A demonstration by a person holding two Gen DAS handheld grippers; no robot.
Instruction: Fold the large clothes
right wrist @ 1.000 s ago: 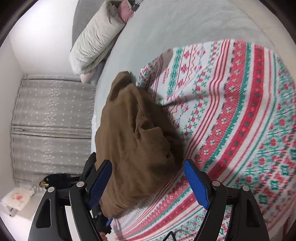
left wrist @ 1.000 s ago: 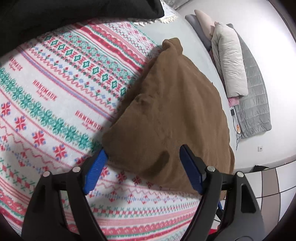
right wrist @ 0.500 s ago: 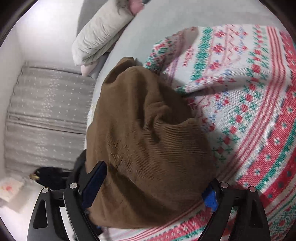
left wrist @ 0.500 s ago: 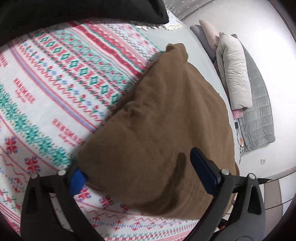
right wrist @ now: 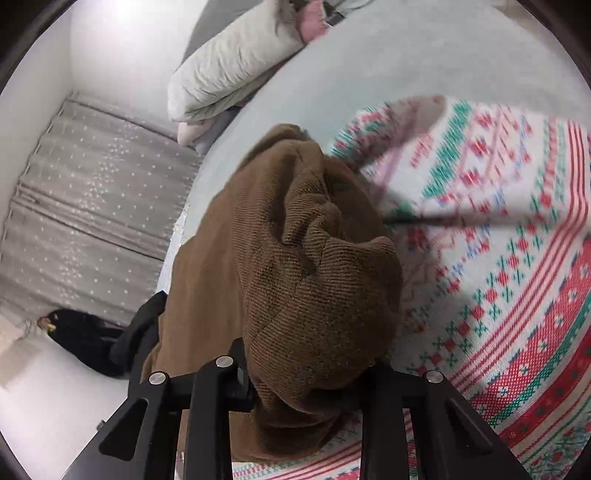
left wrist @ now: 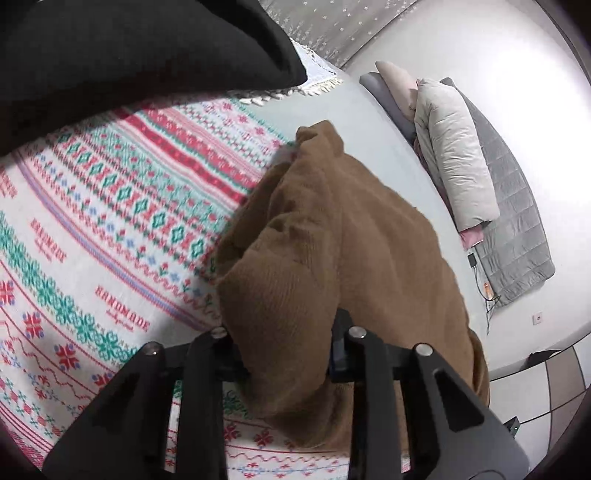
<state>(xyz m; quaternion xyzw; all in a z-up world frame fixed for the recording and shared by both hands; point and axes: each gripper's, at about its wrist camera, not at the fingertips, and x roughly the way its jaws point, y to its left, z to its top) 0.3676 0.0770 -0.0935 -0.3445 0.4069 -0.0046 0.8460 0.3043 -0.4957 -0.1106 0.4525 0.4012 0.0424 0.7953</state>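
Black cloth (left wrist: 129, 55) nr brown garment (left wrist: 369, 240)

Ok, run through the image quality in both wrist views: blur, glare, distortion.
Left wrist view: strong fisheye bending, glare on the white wall, the brown garment and patterned blanket fairly sharp, dark vignette at the corners. Right wrist view: the blanket is motion-smeared beyond the garment, whose ribbing stays crisp; wall overexposed at top left.

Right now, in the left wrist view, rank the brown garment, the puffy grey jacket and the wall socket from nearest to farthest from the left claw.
1. Brown garment: bunched between the closing left claw.
2. Puffy grey jacket: upper right, at the bed's far side.
3. Wall socket: right edge, on the wall beyond.
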